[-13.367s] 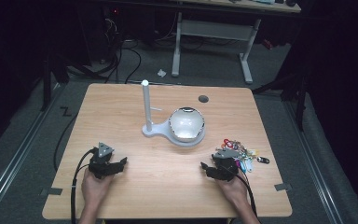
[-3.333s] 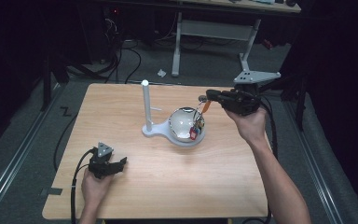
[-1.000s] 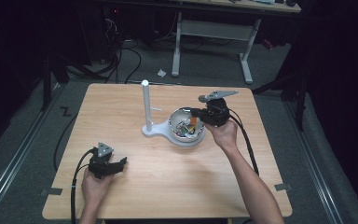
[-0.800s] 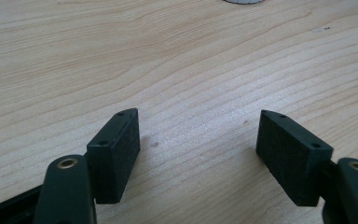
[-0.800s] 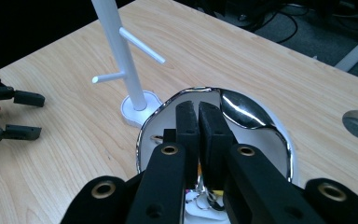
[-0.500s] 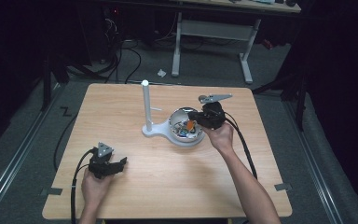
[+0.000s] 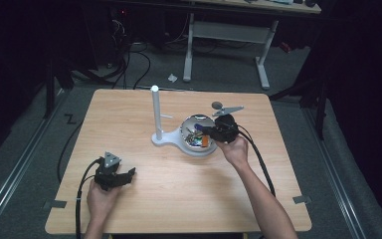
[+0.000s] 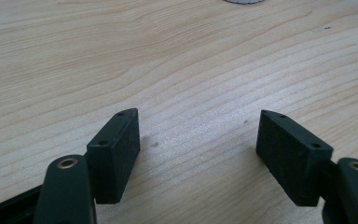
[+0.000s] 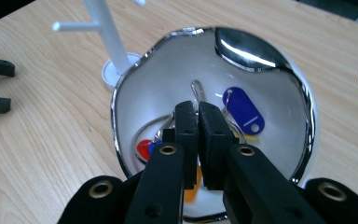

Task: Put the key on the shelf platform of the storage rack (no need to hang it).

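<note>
The right gripper (image 9: 198,109) dips into the chrome bowl (image 9: 303,112), jaws pressed together on the wire ring of the key bunch (image 9: 242,109) lying at the bowl's centre. At eight o'clock, the left gripper (image 7: 122,175) rests on the table (image 7: 179,199), jaws spread, nothing between them.

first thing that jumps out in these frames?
The shiny bowl at the middle of the table, with a bunch of keys and coloured tags lying in it. The right gripper reaches into it, its jaws shut on the wire key ring. Beside the bowl stands a white peg stand; the left gripper rests open near the front edge.
</note>
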A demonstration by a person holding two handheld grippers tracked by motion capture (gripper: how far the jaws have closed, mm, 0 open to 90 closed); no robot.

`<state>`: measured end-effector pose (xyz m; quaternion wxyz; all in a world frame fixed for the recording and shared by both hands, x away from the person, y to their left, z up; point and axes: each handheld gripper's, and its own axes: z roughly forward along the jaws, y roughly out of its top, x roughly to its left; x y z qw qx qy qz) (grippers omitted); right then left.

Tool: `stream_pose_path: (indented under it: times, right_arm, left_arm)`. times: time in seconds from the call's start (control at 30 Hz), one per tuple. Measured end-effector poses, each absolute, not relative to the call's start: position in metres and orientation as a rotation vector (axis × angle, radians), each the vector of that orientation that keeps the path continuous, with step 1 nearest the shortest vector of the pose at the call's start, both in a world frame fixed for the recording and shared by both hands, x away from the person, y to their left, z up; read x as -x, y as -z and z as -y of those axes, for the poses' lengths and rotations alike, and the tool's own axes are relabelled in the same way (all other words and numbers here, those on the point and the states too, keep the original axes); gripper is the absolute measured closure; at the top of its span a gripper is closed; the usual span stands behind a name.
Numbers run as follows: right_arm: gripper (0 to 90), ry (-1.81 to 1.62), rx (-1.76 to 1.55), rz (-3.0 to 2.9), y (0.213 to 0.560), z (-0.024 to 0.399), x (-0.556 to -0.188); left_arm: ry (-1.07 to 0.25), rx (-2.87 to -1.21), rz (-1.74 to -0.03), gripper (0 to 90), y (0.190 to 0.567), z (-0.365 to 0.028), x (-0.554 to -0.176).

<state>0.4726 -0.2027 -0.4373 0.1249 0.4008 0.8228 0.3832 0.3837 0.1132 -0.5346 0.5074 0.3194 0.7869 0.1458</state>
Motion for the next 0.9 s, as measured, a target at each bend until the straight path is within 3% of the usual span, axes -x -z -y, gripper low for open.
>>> stream_pose_path:
  times: [0.3,0.57,0.9]
  right_arm:
    - [86.0,-1.097,-1.182,-2.401,0.441,0.204,-0.474]
    - [69.8,-1.119,-1.187,-2.377,0.439,0.205,-0.474]
    - [60.3,-1.169,-1.188,-2.306,0.423,0.218,-0.466]
  left_arm:
    - [-0.358,-0.772,-1.894,30.7,0.535,-0.113,-0.384]
    - [-0.358,-0.772,-1.895,30.7,0.535,-0.113,-0.384]
    - [-0.358,-0.774,-1.893,30.7,0.535,-0.113,-0.384]
